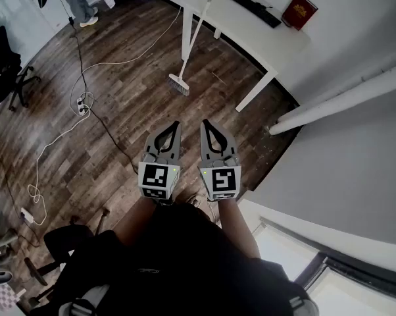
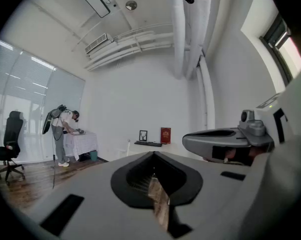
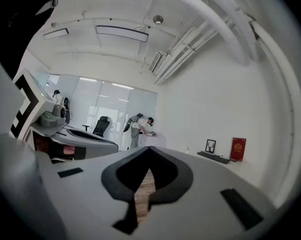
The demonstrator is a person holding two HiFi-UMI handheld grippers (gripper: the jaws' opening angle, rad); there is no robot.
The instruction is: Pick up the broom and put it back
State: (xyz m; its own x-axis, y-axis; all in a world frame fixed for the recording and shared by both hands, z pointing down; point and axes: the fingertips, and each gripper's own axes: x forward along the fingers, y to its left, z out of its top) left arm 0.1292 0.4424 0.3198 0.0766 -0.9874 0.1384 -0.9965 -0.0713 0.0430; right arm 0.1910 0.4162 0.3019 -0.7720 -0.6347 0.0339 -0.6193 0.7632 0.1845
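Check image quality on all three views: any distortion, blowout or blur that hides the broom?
Head view: fisheye curves the floor, yet the broom is sharp and evenly lit; the window at lower right is washed out. Left gripper view: black vignette, blinds nearly blown out, left gripper close up and soft. Right gripper view: same vignette, bright glass wall behind.

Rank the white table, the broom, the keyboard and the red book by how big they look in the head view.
1. white table
2. broom
3. keyboard and red book: too close to rank. The keyboard is longer but thin, the book shorter but broader.
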